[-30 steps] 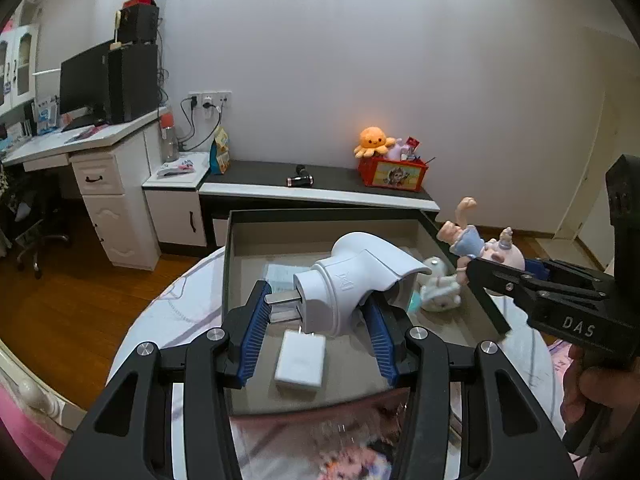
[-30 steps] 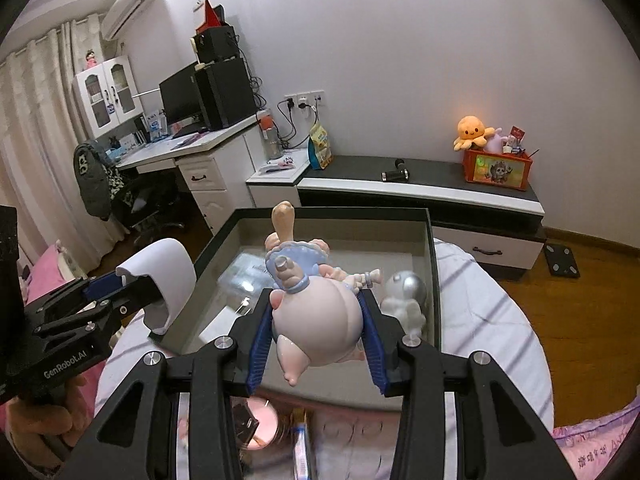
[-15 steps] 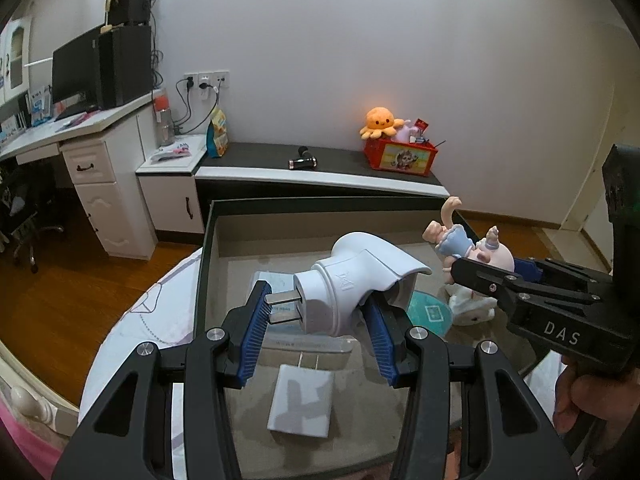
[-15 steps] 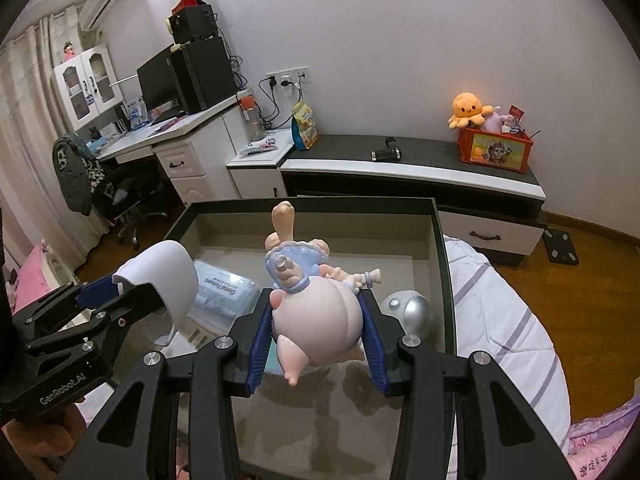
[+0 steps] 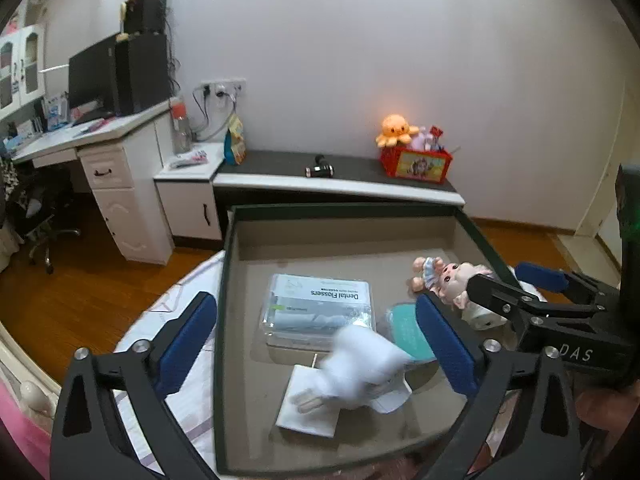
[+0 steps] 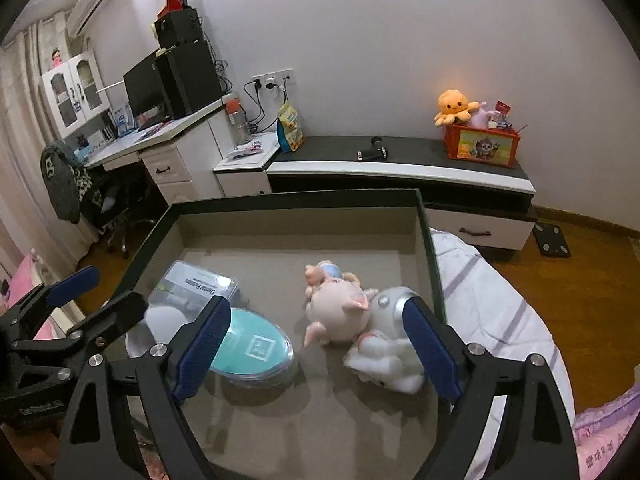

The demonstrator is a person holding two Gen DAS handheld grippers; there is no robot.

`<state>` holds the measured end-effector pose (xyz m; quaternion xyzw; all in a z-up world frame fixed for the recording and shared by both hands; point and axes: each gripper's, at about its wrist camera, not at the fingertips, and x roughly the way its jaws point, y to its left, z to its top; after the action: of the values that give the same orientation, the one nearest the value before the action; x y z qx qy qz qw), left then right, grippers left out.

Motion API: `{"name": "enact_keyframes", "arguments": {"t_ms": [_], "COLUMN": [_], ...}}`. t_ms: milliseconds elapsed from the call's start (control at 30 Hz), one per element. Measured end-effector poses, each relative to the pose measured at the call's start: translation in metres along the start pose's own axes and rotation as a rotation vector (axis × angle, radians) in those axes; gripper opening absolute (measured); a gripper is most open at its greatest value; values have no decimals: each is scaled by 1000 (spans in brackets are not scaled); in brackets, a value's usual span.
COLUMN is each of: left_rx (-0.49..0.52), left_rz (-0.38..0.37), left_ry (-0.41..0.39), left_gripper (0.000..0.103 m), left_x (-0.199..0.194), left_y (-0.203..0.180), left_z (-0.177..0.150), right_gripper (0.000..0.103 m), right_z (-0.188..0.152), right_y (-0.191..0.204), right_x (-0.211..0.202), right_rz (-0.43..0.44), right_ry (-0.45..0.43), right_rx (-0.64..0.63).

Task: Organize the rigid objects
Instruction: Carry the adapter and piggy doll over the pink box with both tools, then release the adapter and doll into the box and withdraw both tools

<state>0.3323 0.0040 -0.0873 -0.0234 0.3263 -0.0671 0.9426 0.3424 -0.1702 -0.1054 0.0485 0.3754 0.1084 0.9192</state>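
Box (image 6: 428,240): pig doll (image 6: 340,312) beyond right gripper (image 6: 316,344)

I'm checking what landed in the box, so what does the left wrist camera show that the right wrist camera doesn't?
Left wrist only: the white plug adapter, blurred over the flat white charger, below the open left gripper.

Right wrist only: the teal case's whole lid, and the silver and white figurine against the pig doll between the open right gripper's fingers, neither touching the doll.

Both: the box, the dental flossers pack, the pig doll. Both grippers have just been opening.
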Motion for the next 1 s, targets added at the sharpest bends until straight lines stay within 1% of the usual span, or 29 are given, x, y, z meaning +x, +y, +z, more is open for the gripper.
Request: {"name": "enact_keyframes", "arguments": {"t_ms": [100,300,467,667,833,1000], "left_rx": [-19,-40,-51,-76,-81,-77], "left_rz": [-5,-8,11,28,43,51], "left_ry": [-30,-85,-113,-147,-168,-168], "left_gripper": [103,103,103,103,103,103], "left_x": [-23,-72,-111,-153,-183,-202], "left_y": [6,15,18,22,22,18], "left_z": [-2,-11,-24,-41,-58,-77], "right_gripper": [91,91,91,91,91,91], "right_z": [-3,-12,-25,-47,-69,-97], "right_y": [-1,1,11,27,40,45], "right_x": [-18,-73,-121,-169,-194,-207], "right_rz": [1,-6,-14,-33,-45,-53], "right_ry": [-29,-116,-187,-247,-261,-247], "right_rx": [20,58,59,36,14,12]}}
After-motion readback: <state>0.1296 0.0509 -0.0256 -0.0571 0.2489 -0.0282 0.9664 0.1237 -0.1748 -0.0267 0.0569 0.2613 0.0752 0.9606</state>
